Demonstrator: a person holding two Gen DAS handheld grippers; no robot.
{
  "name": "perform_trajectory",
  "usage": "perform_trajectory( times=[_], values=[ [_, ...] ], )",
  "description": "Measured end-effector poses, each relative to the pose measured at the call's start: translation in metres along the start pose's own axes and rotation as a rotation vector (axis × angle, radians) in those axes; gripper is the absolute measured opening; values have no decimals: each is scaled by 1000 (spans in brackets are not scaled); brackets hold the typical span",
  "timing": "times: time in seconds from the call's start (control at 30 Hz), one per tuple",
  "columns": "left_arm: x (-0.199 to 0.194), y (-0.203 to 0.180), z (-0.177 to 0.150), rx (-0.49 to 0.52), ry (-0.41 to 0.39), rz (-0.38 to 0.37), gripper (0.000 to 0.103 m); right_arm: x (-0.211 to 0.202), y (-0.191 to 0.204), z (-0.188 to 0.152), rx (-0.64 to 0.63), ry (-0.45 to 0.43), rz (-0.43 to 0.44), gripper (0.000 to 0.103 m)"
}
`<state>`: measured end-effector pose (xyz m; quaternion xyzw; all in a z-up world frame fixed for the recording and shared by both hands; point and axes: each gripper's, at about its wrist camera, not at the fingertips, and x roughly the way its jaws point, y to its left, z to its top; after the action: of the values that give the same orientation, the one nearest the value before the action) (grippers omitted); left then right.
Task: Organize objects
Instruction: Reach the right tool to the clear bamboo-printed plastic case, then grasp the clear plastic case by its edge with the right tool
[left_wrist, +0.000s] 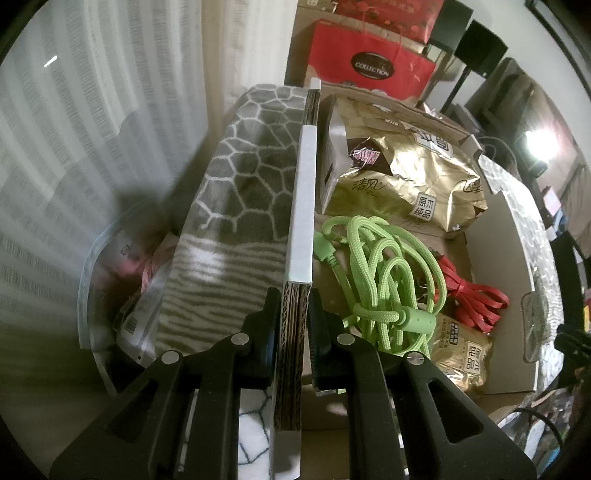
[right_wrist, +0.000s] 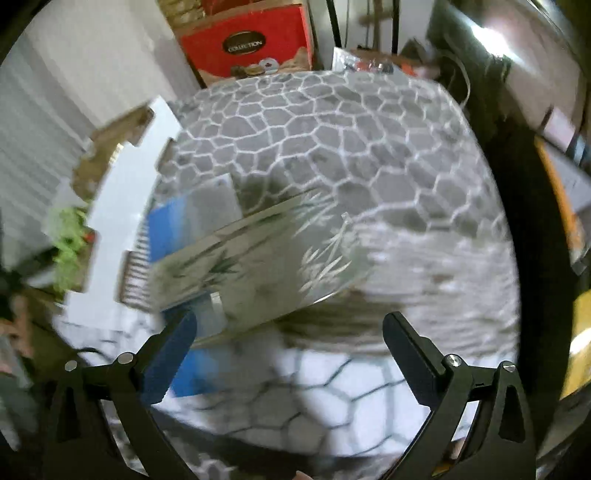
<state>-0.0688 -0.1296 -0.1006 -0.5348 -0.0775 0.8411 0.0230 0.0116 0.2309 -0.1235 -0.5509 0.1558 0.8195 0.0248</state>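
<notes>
Left gripper (left_wrist: 292, 328): jaws nearly together, clamped on the upright wall of a cardboard box (left_wrist: 303, 206), pads pressing the corrugated edge from both sides.

Box contents, right of the clamped wall: green cord (left_wrist: 384, 273), coiled, in the middle; red cable (left_wrist: 476, 295) just beside it, partly under the green loops; large gold pack (left_wrist: 406, 173) at the far end, leaning against the back wall; small gold pack (left_wrist: 461, 358) at the near right corner.

Blanket (left_wrist: 240, 177), grey with white honeycomb lines and a striped band, lies outside the box against the clamped wall. Clear bag (left_wrist: 110, 280) further left, contents blurred.

Right gripper (right_wrist: 288, 354): jaws wide apart, nothing between the pads, hanging over the blanket. Beneath it, a clear sleeve with leaf print (right_wrist: 266, 258) lies over a blue notebook (right_wrist: 170, 225), both on the blanket just right of the box.

Red carton (right_wrist: 251, 44) stands beyond the blanket.
</notes>
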Motion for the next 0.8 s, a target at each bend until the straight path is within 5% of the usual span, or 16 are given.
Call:
perform_trajectory(
  times=[0.13, 0.23, 0.5, 0.67, 0.8],
  values=[
    [0, 0, 0, -1, -1, -2, 12, 5, 7, -4, -4, 16, 12, 86],
    [0, 1, 0, -1, -1, -2, 12, 16, 14, -5, -4, 38, 17, 65],
    [0, 1, -1, -3, -1, -5, 12, 20, 20, 7, -82, -11, -71, 50],
    [0, 1, -1, -3, -1, -5, 13, 17, 11, 23, -157, -34, -186, 32],
    [1, 0, 0, -3, -1, -3, 14, 17, -7, 30, -137, -27, -257, 31]
  ],
)
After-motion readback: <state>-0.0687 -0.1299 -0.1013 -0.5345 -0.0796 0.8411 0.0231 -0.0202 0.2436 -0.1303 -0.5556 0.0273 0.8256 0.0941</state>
